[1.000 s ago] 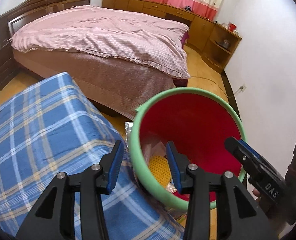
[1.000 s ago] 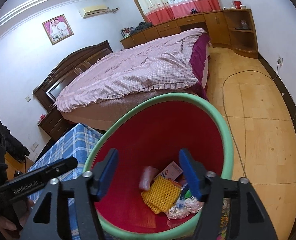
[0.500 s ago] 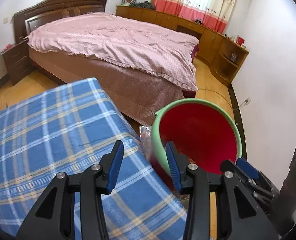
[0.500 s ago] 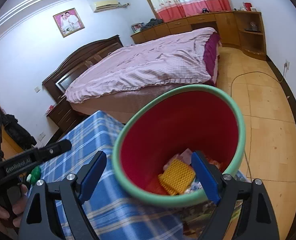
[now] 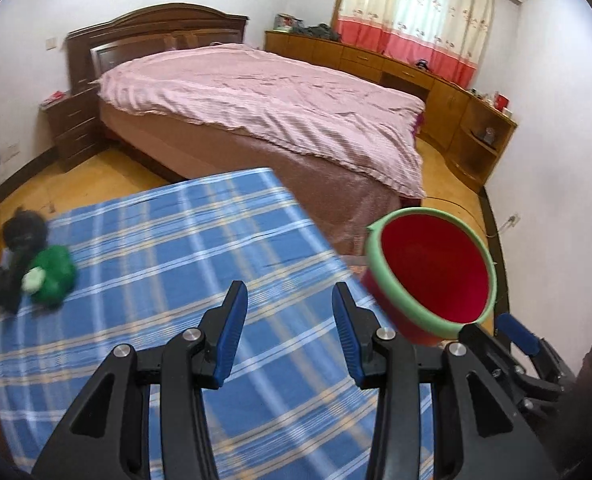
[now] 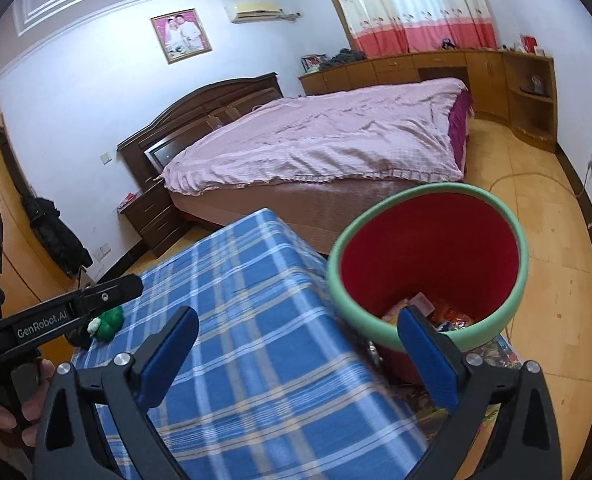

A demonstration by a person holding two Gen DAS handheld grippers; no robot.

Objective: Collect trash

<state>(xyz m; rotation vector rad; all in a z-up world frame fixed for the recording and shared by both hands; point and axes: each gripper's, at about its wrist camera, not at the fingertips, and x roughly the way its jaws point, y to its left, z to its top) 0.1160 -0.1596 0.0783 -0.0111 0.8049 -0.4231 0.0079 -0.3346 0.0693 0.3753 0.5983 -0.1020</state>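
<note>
Through my left wrist camera, my left gripper (image 5: 289,320) is hovering over the blue plaid cloth (image 5: 167,280) at lower centre, its jaws partly parted and gripping nothing. The red bin with the green rim (image 5: 432,276) is standing at centre right of the frame, off the cloth's edge. At the far left a green plush toy (image 5: 51,272) is lying on the cloth, touching something dark and blurred that I cannot identify. My right gripper (image 5: 512,340) is peeking in at lower right.

Through my right wrist camera, my right gripper (image 6: 296,344) has just been opening its jaws; they are now standing released and wide, with nothing between them. The bin (image 6: 428,264) is sitting at centre right, with wrappers (image 6: 436,314) lying in its bottom.

I judge a drop into the bin is finished and I am turning to look for more. The next move calls for finding real trash on the cloth; the toy may not count.
</note>
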